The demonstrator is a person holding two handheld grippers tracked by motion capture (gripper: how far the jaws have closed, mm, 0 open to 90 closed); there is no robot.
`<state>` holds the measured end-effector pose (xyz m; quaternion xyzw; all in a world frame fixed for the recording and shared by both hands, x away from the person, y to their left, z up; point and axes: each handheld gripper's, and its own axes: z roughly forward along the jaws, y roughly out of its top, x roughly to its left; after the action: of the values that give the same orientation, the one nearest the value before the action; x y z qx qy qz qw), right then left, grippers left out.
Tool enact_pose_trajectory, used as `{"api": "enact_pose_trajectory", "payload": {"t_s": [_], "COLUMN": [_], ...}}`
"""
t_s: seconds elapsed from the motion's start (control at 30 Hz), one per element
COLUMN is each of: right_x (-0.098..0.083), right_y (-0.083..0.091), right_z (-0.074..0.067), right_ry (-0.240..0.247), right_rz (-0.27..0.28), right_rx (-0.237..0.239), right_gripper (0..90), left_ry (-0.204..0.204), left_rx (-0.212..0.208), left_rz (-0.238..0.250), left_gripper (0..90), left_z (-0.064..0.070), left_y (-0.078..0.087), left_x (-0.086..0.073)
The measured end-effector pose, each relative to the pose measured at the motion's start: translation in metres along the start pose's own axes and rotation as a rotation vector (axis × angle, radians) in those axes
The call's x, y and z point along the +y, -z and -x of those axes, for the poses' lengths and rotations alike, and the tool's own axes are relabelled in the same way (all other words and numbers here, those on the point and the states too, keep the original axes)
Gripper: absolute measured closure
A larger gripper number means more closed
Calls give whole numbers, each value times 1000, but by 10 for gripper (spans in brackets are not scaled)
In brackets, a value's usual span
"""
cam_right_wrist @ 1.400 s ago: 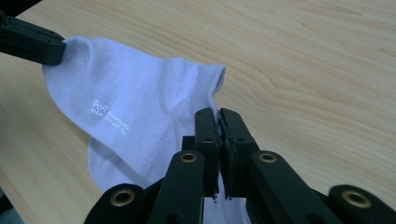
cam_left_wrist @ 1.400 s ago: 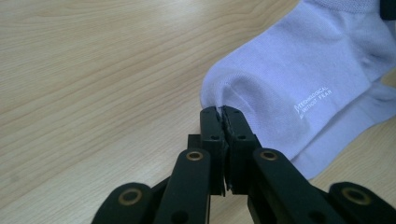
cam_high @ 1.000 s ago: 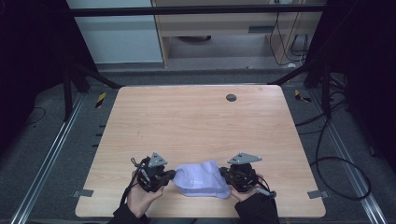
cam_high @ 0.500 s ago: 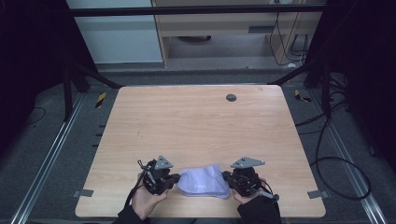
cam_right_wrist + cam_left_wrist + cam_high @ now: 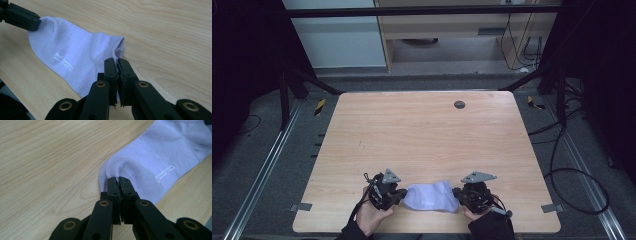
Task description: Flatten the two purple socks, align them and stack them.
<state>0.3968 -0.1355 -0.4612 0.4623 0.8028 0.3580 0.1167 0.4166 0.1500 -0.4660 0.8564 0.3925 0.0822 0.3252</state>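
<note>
A pale lilac sock [image 5: 430, 196] with small white lettering lies stretched flat near the table's front edge. My left gripper [image 5: 401, 195] is shut on its left end; the left gripper view has the jaws pinching a fold of the sock [image 5: 150, 162] at the toe, gripper [image 5: 118, 179]. At the opposite end my right gripper [image 5: 457, 195] is shut on the cuff edge of the sock [image 5: 72, 57], gripper [image 5: 117, 60]. The other gripper's black jaw [image 5: 21, 17] shows at the far end in the right gripper view.
The light wooden table [image 5: 427, 140] has a small dark round disc [image 5: 459, 104] near its far edge. Tape tabs [image 5: 301, 206] mark the front corners. Dark frame legs and cables [image 5: 562, 150] surround the table on the floor.
Both grippers have drawn apart a little and toward the front edge, pulling the sock from a bunched mound into a flatter, stretched shape.
</note>
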Motion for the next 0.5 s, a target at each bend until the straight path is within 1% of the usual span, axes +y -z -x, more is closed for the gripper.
{"api": "enact_pose_trajectory", "payload": {"t_s": [0.1,0.2,0.23,0.33,0.37,0.4,0.43,0.5], "right_x": [-1,-2,-3,-4,-5,-5,-5,-5], "right_y": [-3,-6,-8,-10,-11,-11,-12,-10], "right_z": [0,2,5,7,8,8,9,9], "right_ry": [6,-3,-1,-11,-10,-10,-5,5], "right_rz": [-8,-22,-28,-33,-31,-31,-29,-9], "right_rx": [-2,-6,-19,-18,-20,-20,-34,-46], "right_gripper": [869,868,866,861,835,835,789,758], "left_ry": [3,1,-4,-5,-7,-7,-9,-12], "left_rx": [3,6,12,14,22,22,33,48], "left_rz": [-6,-14,-23,-26,-30,-30,-22,-9], "left_gripper": [874,873,872,868,849,823,795,748], "left_z": [0,0,0,0,0,0,0,-1], "left_y": [-2,-4,-5,-7,-7,-7,-6,-3], "left_x": [-1,-2,-3,-3,-3,-3,-3,-2]}}
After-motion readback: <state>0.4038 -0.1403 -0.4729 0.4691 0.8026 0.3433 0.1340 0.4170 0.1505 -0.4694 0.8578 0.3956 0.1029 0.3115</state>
